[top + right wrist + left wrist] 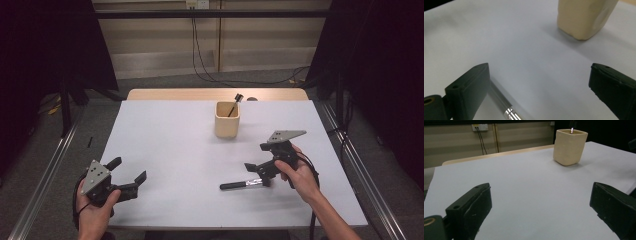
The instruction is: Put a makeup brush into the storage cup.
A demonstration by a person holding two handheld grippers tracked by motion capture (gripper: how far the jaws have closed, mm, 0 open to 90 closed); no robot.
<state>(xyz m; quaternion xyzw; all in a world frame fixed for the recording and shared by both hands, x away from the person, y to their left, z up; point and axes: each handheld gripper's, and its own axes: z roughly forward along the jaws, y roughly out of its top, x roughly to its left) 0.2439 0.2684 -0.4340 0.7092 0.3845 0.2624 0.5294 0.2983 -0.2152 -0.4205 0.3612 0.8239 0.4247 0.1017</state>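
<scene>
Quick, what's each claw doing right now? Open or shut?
Left gripper: open, holding nothing.
Right gripper: open, holding nothing, right over the brush lying on the table.

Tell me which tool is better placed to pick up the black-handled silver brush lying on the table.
Right. The right tool hovers open directly over the black-handled silver brush, one jaw beside its ferrule. The left tool sits open at the far near-left corner.

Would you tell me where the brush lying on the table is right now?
In the high view, the brush lies flat on the table, front right, just below the right gripper.
</scene>
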